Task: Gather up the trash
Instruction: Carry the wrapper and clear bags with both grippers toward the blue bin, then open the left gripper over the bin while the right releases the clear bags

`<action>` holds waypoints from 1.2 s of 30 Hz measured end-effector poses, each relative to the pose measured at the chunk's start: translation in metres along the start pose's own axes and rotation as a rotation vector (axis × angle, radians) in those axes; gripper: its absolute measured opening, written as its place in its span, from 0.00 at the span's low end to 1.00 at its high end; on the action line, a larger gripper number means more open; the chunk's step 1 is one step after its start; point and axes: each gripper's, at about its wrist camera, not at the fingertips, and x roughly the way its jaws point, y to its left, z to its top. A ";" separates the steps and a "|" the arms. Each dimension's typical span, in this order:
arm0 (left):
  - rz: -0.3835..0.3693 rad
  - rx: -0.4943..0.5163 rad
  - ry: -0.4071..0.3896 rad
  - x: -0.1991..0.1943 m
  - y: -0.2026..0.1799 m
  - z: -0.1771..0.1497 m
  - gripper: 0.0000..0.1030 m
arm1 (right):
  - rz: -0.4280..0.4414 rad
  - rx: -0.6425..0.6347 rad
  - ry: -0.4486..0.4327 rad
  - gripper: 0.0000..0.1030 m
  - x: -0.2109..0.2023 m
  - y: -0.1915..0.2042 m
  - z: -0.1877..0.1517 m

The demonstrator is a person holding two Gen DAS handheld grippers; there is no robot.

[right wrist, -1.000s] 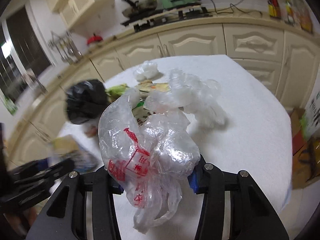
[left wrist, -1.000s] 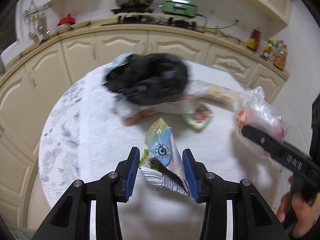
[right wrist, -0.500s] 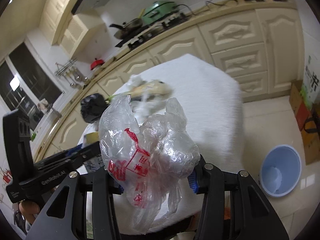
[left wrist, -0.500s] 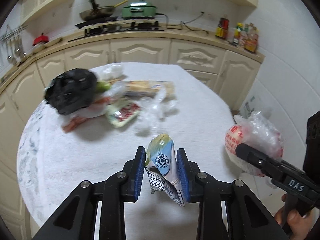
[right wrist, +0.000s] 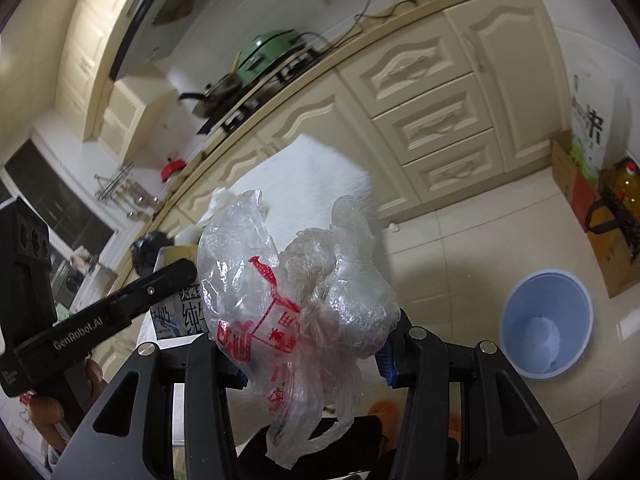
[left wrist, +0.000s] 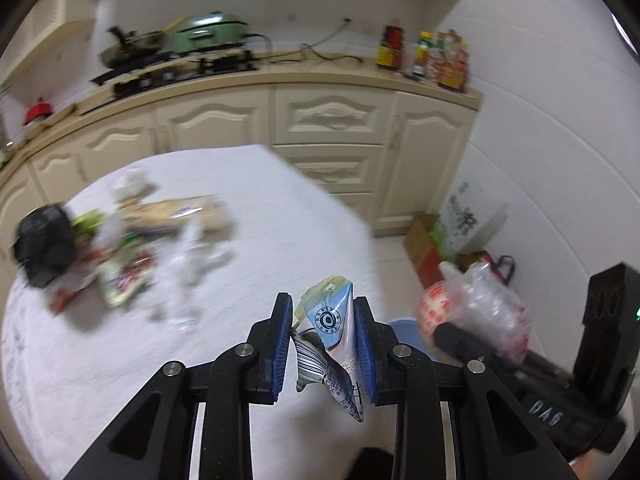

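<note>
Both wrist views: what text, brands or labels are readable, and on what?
"GenRobot.AI": left gripper, on its side.
"DAS", upside down: right gripper body.
Red characters on the clear plastic bag: crumpled, unreadable.
Milk carton: round logo, barcode, print too blurred.
Condiment bottles: blurred.

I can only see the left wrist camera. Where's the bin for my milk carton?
Observer: On the floor, a blue bin, off the table's edge.
Operator: Is there stuff in it?
Observer: Something pale lies at the bottom.
Operator: What's the other gripper got?
Observer: The right gripper is shut on a crumpled clear plastic bag with red print.
Operator: Anything by the bin?
Observer: An oil bottle, sitting in a black-handled bag.
</note>
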 end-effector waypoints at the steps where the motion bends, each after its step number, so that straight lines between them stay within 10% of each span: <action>1: -0.015 0.024 0.000 0.008 -0.011 0.007 0.25 | -0.012 0.019 -0.015 0.45 -0.005 -0.010 0.003; 9: -0.121 0.170 0.113 0.117 -0.093 0.047 0.26 | -0.267 0.132 -0.095 0.45 -0.041 -0.101 0.018; 22: -0.138 0.221 0.347 0.329 -0.187 0.072 0.32 | -0.482 0.334 0.083 0.45 0.025 -0.242 -0.014; 36: -0.104 0.238 0.341 0.346 -0.215 0.054 0.55 | -0.517 0.374 0.123 0.58 0.066 -0.286 -0.017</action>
